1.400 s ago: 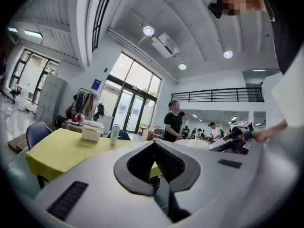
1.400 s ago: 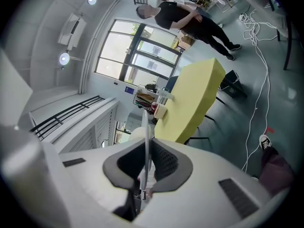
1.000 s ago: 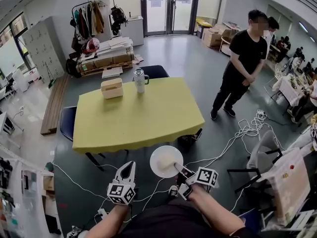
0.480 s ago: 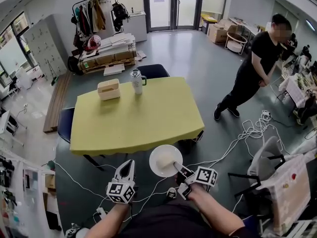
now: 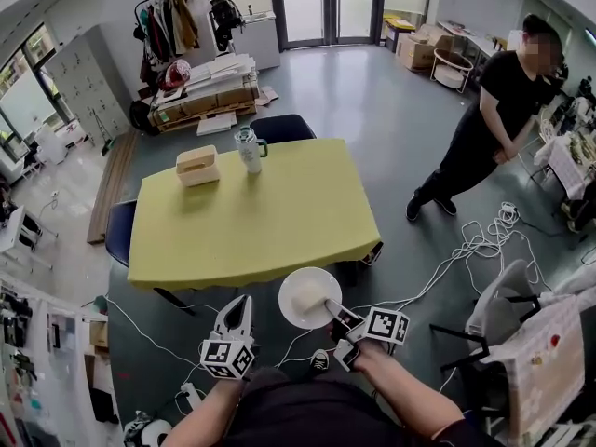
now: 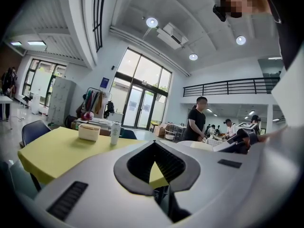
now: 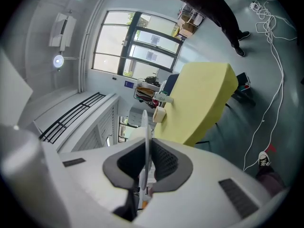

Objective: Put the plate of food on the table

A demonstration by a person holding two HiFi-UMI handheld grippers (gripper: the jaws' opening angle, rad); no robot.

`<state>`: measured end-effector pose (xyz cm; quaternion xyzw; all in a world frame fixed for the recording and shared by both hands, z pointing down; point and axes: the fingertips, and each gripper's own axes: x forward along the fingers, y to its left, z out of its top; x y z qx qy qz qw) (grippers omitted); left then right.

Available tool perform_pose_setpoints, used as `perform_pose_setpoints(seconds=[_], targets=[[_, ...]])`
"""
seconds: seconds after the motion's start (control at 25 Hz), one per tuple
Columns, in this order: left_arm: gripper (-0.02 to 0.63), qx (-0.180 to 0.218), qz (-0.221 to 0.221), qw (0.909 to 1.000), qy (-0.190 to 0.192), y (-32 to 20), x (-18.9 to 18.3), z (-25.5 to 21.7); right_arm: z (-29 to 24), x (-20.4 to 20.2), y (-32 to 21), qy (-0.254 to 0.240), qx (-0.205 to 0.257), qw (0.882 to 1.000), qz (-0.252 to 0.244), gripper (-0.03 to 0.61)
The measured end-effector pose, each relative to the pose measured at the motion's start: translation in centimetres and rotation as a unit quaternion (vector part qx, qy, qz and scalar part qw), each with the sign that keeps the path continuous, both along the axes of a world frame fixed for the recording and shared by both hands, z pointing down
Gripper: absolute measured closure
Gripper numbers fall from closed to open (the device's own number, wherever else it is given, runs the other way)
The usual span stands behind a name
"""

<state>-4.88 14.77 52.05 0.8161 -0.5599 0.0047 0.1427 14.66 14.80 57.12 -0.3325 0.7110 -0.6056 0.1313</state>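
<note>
Head view first: both arms reach forward from the body, elbows tucked in, and each hand carries one tool. That makes two tools, low and close in front of the person.

The left gripper (image 5: 240,305) points straight toward the table (image 5: 279,222). Its own view shows the tips closed against each other with nothing between them. The right gripper (image 5: 332,310) angles inward and is clamped on the near rim of the plate (image 5: 287,291). In the right gripper view that rim runs edge-on between the pads (image 7: 159,163).

There is one plate, white and round, with one pale mound of food (image 5: 311,298) on it. It is held roughly level in the air, just short of the table's near edge and right of that edge's middle. It does not rest on the cloth.

The single table is covered in yellow and bears two things, a cream box (image 5: 197,166) and a tumbler (image 5: 248,149). They stand near each other by the far edge, left of centre. The whole near half of the cloth lies bare, as does the right side.

Two dark chairs are pushed in, one at the far side (image 5: 282,127) and one at the left side (image 5: 119,231). One bystander in black (image 5: 489,119) stands well apart to the right. White cables (image 5: 456,245) trail over the floor to the right of the plate.
</note>
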Motion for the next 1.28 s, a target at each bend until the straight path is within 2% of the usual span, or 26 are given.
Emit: perform_pose_setpoints(seconds=[0.2,0.52,1.04,1.28], targets=[[0.606,0.001,-0.009,0.9999,-0.01,-0.5,0.6,-0.6,0.2,0.7,-1.2,-0.008,-0.003,1.0,-0.003,0.548],[0.606,0.001,-0.035,0.9994,-0.009,-1.5,-0.5,-0.3,0.4,0.3,-2.9,-0.009,0.001,1.0,-0.016,0.548],[0.606,0.02,-0.021,0.9996,-0.008,-6.5,-0.5,-0.6,0.4,0.4,-6.9,0.002,0.009,1.0,-0.013,0.548],[0.606,0.013,-0.02,0.9997,-0.003,-9.2,-1.3,0.0,0.7,-0.5,-9.4,0.002,0.006,1.0,-0.015,0.548]])
